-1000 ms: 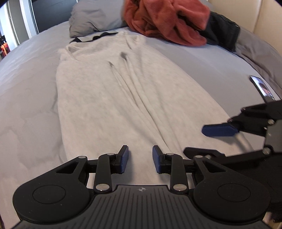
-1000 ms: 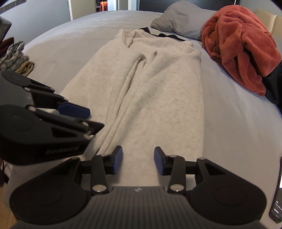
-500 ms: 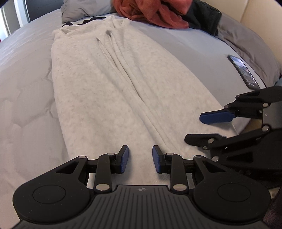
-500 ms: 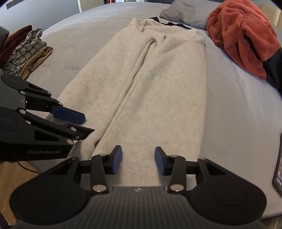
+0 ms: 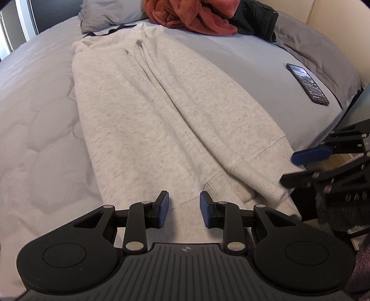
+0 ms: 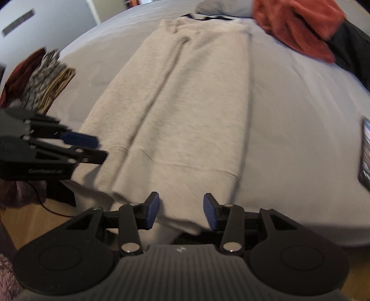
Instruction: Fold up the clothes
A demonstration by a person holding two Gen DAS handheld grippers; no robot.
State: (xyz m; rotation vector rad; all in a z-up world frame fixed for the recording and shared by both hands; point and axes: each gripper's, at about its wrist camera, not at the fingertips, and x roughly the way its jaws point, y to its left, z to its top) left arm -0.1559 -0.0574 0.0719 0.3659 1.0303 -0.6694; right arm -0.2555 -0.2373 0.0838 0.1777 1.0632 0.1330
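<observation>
Left wrist view: pale grey sweater [image 5: 148, 111] spread lengthwise on the grey bed [image 5: 34, 129], sides folded inward so that long creases run down the middle, ribbed hem nearest the camera and reaching the bed's near edge. Left gripper [image 5: 183, 209] low over that hem, blue pads parted by a moderate gap, nothing between them. Right gripper [image 5: 298, 167] off to the right, past the hem's corner and beyond the bed's edge, fingers apart, empty. Farther up, beyond the sweater's collar, a rust-red fleece garment [image 5: 192, 14] heaped beside a dark garment [image 5: 256, 16], with a grey pillow [image 5: 108, 14] to the left of them. Phone [image 5: 307, 83] flat on the bed, screen up, well right of the sweater.

Right wrist view, somewhat blurred: same sweater [image 6: 185, 99] seen from the hem end, one corner of the hem drooping over the edge of the bed [image 6: 289, 104] just ahead of the right gripper [image 6: 181, 211], pads spread, nothing clamped. Left gripper [image 6: 92, 148] in from the left, just beside the hem's left corner, also parted and empty. Stack of folded clothes [image 6: 41, 81] at the left edge of the bed, well apart from the sweater. Red fleece [image 6: 298, 25] at top right, phone [image 6: 365, 152] cut off at the right border.
</observation>
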